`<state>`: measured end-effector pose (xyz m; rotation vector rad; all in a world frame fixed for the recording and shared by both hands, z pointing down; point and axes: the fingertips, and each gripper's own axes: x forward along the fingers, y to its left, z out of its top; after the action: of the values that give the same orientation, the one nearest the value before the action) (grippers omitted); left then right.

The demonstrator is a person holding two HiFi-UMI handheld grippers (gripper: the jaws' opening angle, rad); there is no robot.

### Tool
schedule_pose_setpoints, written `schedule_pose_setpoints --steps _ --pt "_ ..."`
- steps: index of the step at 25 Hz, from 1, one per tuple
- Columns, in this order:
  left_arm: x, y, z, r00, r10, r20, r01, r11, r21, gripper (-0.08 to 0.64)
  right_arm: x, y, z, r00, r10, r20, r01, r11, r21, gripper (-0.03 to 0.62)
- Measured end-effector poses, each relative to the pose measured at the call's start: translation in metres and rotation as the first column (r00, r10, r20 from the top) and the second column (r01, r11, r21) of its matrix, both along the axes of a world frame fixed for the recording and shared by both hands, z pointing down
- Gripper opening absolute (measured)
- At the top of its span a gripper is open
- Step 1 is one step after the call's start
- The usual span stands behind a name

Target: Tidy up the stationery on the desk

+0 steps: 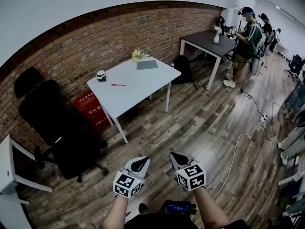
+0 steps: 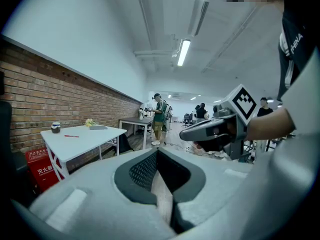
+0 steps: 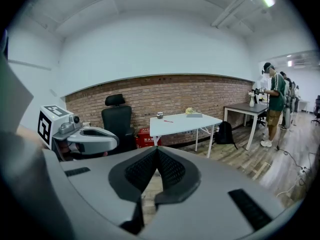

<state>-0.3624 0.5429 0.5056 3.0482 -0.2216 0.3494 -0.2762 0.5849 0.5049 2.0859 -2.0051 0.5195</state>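
Left gripper [image 2: 157, 151]: jaws pressed together at the tips, nothing between them. Only floorboards show through the slit behind the tips.
Right gripper [image 3: 157, 150]: same, tips closed on each other, empty.
Both are held low, near each other, pointing forward.

Task items: all well ahead of both jaw pairs, none within reach.
- White desk [image 1: 143, 87]: ahead and to the left of the left jaws, nearly straight ahead of the right jaws.
- Red pen [image 1: 118, 85]: lying loose and flat on the desk top.
- Small cup [image 1: 100, 75]: near the pen, on its far side, toward the brick wall.
- Grey notebook [image 1: 147, 65]: flat at the desk's far end, with a yellow flower bunch [image 1: 137, 55] just beside it.

Step in hand (judgement): approach only; no tidying begun. To do it well:
- Close the whole gap to the desk first.
- Spread the jaws before reaching.
- Come down on the pen from above, across its length, and pinch near mid-shaft so it does not swing.
- The pen is thin and lies flat, so the tips must get right down to the desk top.

Containers:
- The cup is the only one on the desk and probably the pen's home. It stands upright; its contents cannot be made out from here.
- Red box [image 1: 93, 109]: on the floor below the cup's end of the desk. Its inside is not visible.
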Motion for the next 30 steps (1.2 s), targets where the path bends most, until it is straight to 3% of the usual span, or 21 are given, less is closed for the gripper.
schedule_pose_setpoints --steps 17,24,30 --pt "0.022 0.015 0.011 0.999 -0.003 0.038 0.002 1.000 0.005 0.006 0.028 0.017 0.008 1.000 0.007 0.029 -0.007 1.000 0.001 0.008" --pt "0.042 0.018 0.012 0.999 -0.027 0.047 0.026 1.000 0.011 0.006 0.051 0.025 0.008 0.999 -0.017 0.051 0.015 0.999 0.040 0.009" --pt "0.051 0.019 0.018 0.996 -0.067 0.053 0.067 0.998 0.002 0.006 0.072 0.030 0.019 0.998 -0.024 0.059 0.022 1.000 0.021 0.009"
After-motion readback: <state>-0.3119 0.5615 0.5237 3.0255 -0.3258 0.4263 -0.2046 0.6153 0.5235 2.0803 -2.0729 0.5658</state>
